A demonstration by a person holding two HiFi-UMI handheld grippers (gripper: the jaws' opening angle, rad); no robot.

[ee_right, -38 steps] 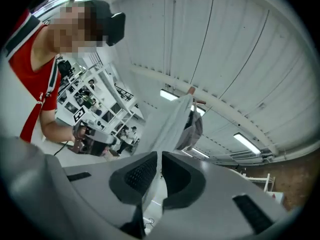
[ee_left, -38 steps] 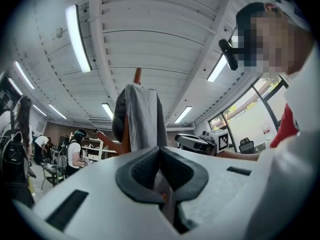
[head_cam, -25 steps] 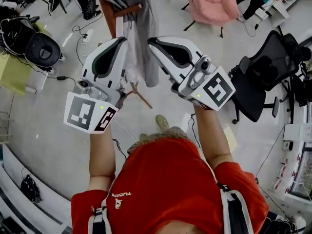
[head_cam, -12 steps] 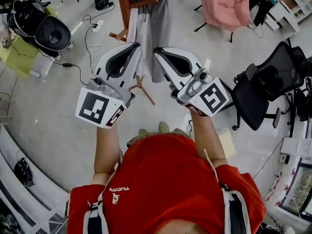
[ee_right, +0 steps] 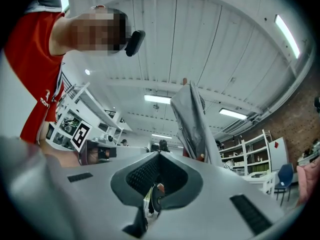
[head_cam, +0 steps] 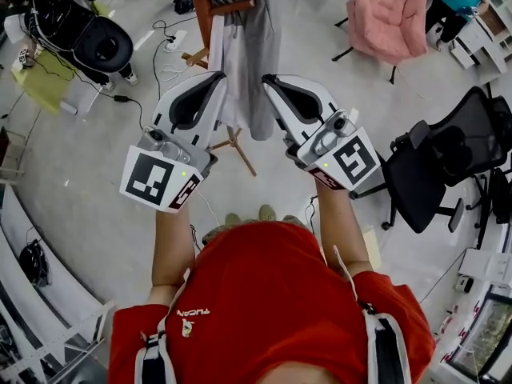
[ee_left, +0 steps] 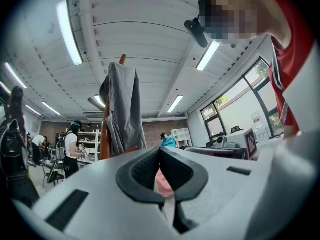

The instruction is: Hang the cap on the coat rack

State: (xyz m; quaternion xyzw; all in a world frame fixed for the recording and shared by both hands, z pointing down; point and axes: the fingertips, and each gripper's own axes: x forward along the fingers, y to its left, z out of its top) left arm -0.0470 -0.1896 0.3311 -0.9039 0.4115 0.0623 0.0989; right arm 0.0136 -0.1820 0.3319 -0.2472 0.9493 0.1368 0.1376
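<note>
left gripper [ee_left: 160, 151]: jaws closed tip to tip, nothing held. right gripper [ee_right: 159, 155]: likewise closed and empty. both point toward the wooden coat rack [head_cam: 232, 8], which is draped in a grey garment [head_cam: 252, 54]. cap not confirmed; a dark rounded shape [ee_left: 103, 91] near the rack top may be it. judged light, with a soft crown and stiffer brim: grip the brim. rack top is cut off in head view.

2 grippers: left gripper [head_cam: 218, 78], right gripper [head_cam: 269, 81]. 1 coat rack [head_cam: 205, 18]. 1 grey garment [head_cam: 254, 54]. 1 pink-draped chair [head_cam: 388, 18]. 1 black office chair [head_cam: 436, 162].
</note>
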